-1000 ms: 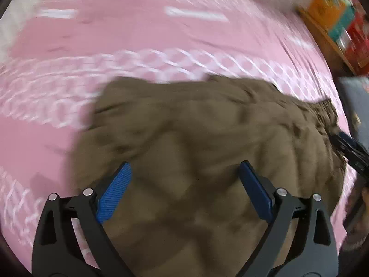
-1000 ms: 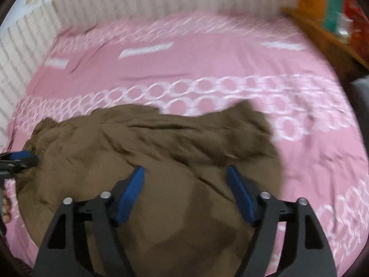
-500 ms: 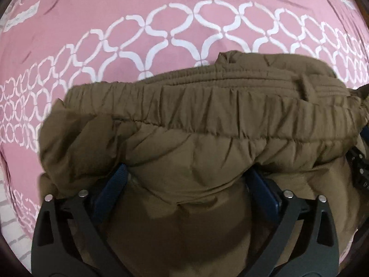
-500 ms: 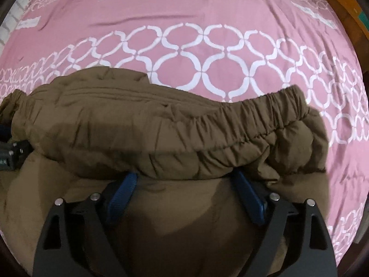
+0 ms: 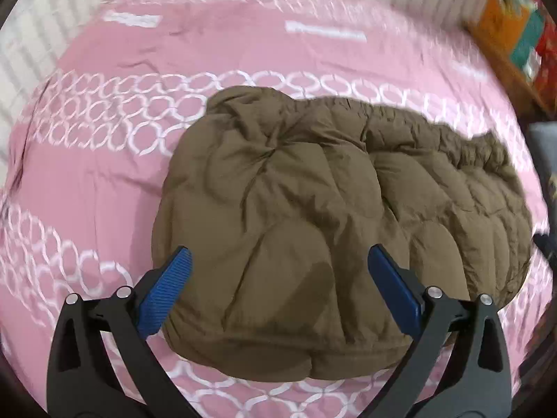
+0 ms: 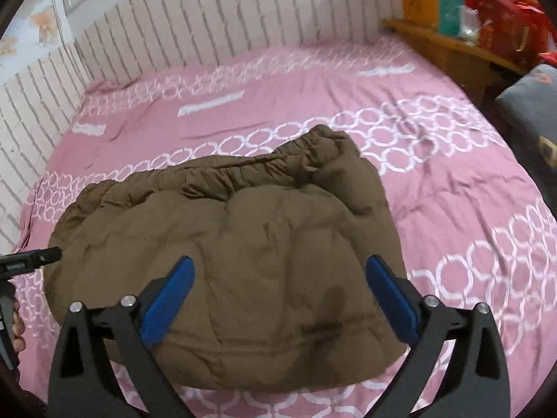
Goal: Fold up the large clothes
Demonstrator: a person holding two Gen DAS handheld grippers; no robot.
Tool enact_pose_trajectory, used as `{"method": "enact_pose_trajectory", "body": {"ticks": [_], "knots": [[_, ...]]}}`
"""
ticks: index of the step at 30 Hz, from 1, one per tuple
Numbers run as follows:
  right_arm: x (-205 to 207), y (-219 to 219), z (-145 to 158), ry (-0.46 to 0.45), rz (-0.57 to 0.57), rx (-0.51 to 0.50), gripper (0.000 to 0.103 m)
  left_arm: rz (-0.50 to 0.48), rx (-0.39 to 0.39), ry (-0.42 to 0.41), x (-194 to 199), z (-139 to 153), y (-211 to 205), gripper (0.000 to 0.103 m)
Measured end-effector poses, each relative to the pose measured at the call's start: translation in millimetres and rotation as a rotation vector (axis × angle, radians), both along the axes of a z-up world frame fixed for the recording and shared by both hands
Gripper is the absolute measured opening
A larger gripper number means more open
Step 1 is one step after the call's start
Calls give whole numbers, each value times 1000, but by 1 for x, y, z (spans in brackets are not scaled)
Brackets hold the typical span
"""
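A brown puffy quilted garment (image 5: 330, 216) lies folded in a thick bundle on the pink bed; its elastic hem (image 6: 243, 170) runs along the far side. My left gripper (image 5: 278, 278) hovers open above the near left part of the bundle, holding nothing. My right gripper (image 6: 278, 282) hangs open over the near right part, also with nothing between its blue pads (image 6: 170, 299). The tip of the left gripper (image 6: 31, 261) and a hand show at the left edge of the right wrist view.
The pink bedsheet (image 6: 452, 191) with white ring patterns spreads on all sides of the garment. A white striped padded wall (image 6: 209, 24) bounds the far and left sides. A wooden shelf (image 6: 445, 48) with colourful boxes and a grey cushion (image 6: 532, 108) stand at the right.
Both grippers have pulled back and up from the garment, which half a second ago bulged over their fingers. The bundle now lies flat on the bed, free of both.
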State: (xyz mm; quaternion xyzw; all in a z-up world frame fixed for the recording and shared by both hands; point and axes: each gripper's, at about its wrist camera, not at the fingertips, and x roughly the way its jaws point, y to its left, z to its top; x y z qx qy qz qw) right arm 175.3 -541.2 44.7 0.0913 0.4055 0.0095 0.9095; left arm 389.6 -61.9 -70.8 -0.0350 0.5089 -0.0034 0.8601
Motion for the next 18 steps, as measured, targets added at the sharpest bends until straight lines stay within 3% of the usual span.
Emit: {"method": "enact_pose_trajectory", "body": {"ticks": [2,5,7,12,18], "knots": [[6,2,4,5,23,-20,99,32,-16,-39,-8,0,2,100],[10,8,4,8,19,-29,99,-12,-39,-55,-15,3,-1,100],[12,11,-9,25,34,-21,99,-4,-8,-37,-6,-7,-4,100],[20,27,-43,95,90,-134,99,-60,93,31,15,-36,-13,100],[30,30,-78,239,126,-122,102,-75,74,95,16,-59,-14,100]]}}
